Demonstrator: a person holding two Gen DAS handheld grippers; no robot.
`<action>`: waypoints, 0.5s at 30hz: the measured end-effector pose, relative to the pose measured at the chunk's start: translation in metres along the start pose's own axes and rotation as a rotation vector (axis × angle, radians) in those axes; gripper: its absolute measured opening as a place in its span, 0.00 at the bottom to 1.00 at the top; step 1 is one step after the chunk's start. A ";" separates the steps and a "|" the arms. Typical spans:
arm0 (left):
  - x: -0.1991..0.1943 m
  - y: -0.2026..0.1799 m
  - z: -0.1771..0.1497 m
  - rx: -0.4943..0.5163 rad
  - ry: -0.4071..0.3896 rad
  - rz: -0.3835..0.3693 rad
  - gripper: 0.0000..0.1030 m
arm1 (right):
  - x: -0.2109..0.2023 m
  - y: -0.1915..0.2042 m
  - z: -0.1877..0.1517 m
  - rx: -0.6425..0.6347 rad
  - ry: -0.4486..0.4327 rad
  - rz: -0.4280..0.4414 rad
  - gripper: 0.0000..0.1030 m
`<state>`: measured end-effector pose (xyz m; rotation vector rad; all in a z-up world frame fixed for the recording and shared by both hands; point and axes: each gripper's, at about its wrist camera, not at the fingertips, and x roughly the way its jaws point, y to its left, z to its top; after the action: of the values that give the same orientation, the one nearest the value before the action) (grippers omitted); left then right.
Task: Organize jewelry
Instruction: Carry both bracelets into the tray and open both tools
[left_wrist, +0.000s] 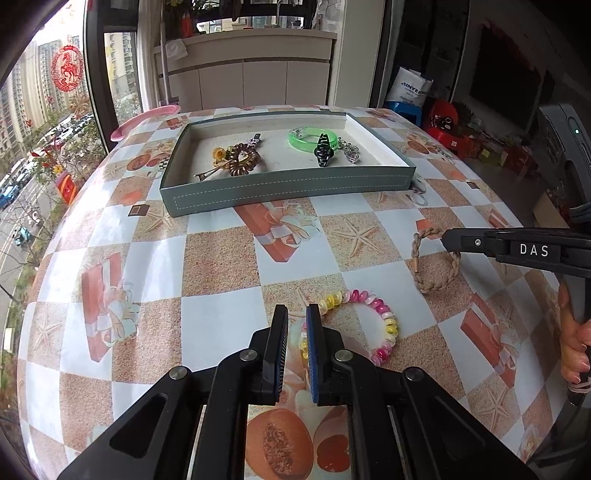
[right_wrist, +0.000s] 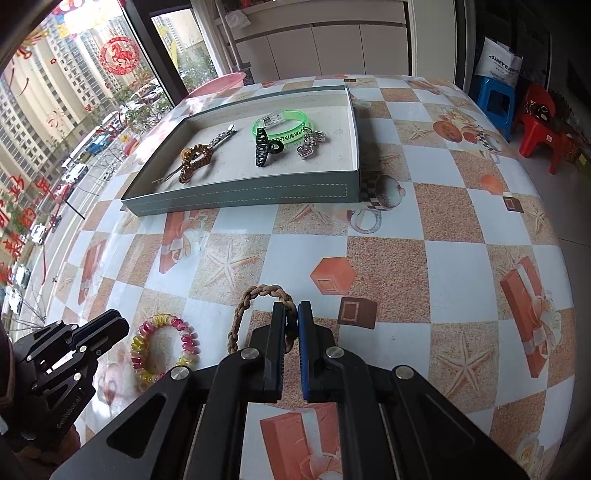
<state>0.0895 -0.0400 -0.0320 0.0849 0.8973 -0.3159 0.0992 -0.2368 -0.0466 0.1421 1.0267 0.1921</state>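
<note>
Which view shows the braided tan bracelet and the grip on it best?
The left wrist view: nearly the whole braided tan bracelet lies visible on the table, with the right gripper pinching its far side. In the right wrist view, the bracelet is nearer, but the gripper's fingers hide its lower part.

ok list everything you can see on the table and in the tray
tray: 1, grey-green, far side of table
brown spiral hair tie: 1, in tray, left part
silver hair clips: 2, in tray, by the brown tie
green bangle: 1, in tray
black claw clip: 1, on the bangle's edge
silver charm: 1, in tray, right
pink-yellow spiral bracelet: 1, on table
braided tan bracelet: 1, on table, between right jaws
table: 1, checked cloth
left gripper: slightly apart, empty
right gripper: closed on braid
</note>
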 end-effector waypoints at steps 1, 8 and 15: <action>-0.001 0.001 0.000 0.002 -0.002 0.005 0.26 | -0.001 0.000 -0.001 0.002 -0.001 0.003 0.07; -0.005 0.007 0.004 0.005 -0.038 0.074 1.00 | -0.008 0.000 -0.003 0.007 -0.016 0.023 0.07; 0.020 -0.003 0.003 0.086 0.050 0.075 1.00 | -0.013 -0.004 -0.004 0.019 -0.021 0.030 0.07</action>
<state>0.1022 -0.0485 -0.0457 0.2064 0.9278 -0.2839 0.0898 -0.2431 -0.0387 0.1765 1.0059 0.2077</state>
